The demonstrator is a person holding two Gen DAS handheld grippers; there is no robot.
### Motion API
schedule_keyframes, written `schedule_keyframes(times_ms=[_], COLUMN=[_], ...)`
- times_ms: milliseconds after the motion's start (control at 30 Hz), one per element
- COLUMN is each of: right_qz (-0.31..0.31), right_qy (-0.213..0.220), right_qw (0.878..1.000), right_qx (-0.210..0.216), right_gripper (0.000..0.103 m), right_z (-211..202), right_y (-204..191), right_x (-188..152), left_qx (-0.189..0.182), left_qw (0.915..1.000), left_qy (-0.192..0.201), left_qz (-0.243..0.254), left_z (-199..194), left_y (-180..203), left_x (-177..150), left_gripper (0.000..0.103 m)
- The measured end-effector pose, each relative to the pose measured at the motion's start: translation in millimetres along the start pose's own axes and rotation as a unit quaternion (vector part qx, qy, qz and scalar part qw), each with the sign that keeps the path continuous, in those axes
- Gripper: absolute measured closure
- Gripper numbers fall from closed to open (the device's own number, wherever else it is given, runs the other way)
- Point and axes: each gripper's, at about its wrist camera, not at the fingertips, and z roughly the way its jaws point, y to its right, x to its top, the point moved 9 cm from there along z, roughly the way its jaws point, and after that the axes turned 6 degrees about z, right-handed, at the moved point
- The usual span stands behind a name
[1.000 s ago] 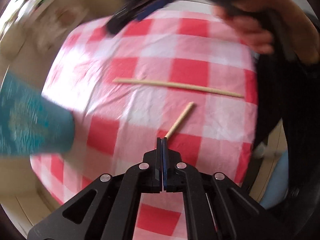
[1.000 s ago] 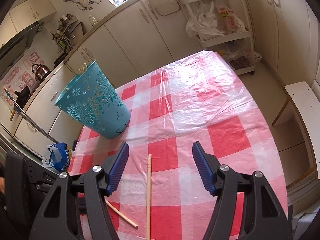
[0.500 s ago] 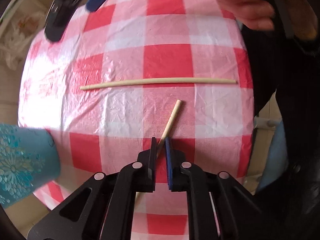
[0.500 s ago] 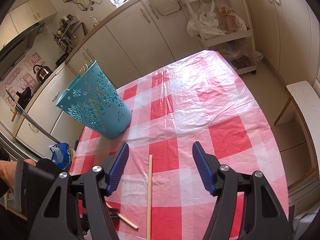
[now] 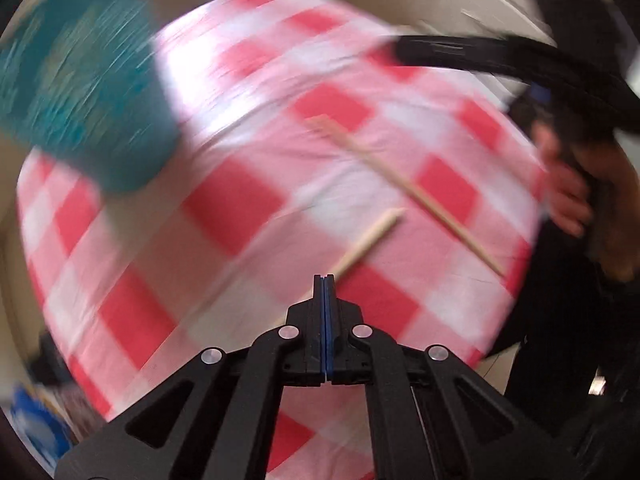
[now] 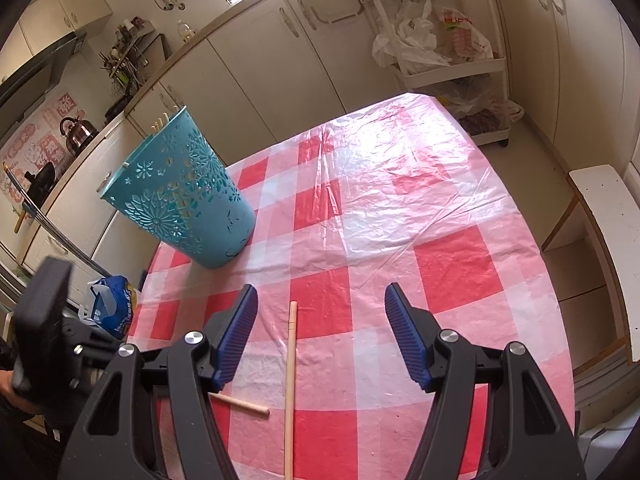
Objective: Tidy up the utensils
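On a red-checked table [image 6: 452, 264] with a teal basket [image 6: 180, 200], the left gripper [image 5: 324, 280], fingers clamped on 1 chopstick [image 5: 372, 236], should lift it level; the right gripper [image 6: 320, 336], fingers apart, straddles the other chopstick [image 6: 290, 380].

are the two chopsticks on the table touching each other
Apart. The right wrist view shows it plainly: the short-looking chopstick ends with a strip of checked cloth between its tip and the long chopstick.
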Motion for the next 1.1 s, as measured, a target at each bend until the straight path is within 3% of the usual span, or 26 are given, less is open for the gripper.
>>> schedule_keyframes(times_ms=[33,133,200,267,400,500,533,567,767,900,967,1033,1100], right_qz=[-0.001,-0.004,-0.004,-0.002,0.004,0.002,0.002,0.002,0.009,0.009,0.007,0.0,-0.017], right_qy=[-0.001,-0.005,-0.008,-0.008,-0.005,-0.003,-0.002,0.0,0.005,0.005,0.005,0.0,-0.008], right_qw=[1.0,1.0,1.0,1.0,1.0,1.0,1.0,1.0,1.0,1.0,1.0,1.0,1.0], right_qx=[-0.001,-0.003,-0.005,-0.006,-0.002,0.003,0.004,0.005,0.008,0.01,0.01,0.009,0.003], right_gripper=[0.039,0.039,0.039,0.039,0.039,0.039,0.039,0.039,0.039,0.039,0.039,0.039,0.039], right_z=[0.9,4.0,6.1,6.7,4.4,3.2,2.4,1.3,-3.2,-3.7,-3.9,-2.5,1.9], right_y=[-0.7,-3.5,-2.6,-0.9,2.1,0.5,-0.2,-0.4,2.7,2.2,1.5,-0.7,-5.4], right_x=[-0.3,-2.6,-4.2,-4.1,-1.8,-0.4,-0.2,0.4,2.5,2.7,2.4,0.5,-3.3], left_qx=[0.022,0.043,0.051,0.069,0.05,0.023,0.016,0.005,-0.023,-0.04,-0.039,-0.023,-0.011], left_qw=[0.9984,0.9878,0.9807,0.9717,0.9683,0.9719,0.9725,0.973,0.9839,0.9956,0.9928,0.9846,0.9759], left_qy=[0.001,-0.021,-0.037,-0.053,-0.068,-0.082,-0.086,-0.089,-0.104,-0.085,-0.055,-0.023,0.002], left_qz=[0.053,0.148,0.185,0.219,0.235,0.219,0.216,0.213,0.144,-0.011,-0.099,-0.172,-0.218], left_z=[-0.2,11.7,18.6,30.3,33.2,37.0,38.3,40.2,46.2,40.8,29.4,15.5,6.5], left_y=[12.8,42.2,50.7,55.4,54.6,48.7,48.6,48.0,28.0,-8.7,-31.6,-52.3,-65.3], left_x=[4.7,16.7,21.7,26.8,33.4,38.4,39.5,41.4,41.9,31.9,17.3,-5.7,-25.3], left_gripper=[0.102,0.101,0.098,0.087,0.083,0.083,0.084,0.092,0.097,0.099,0.099,0.098,0.098])
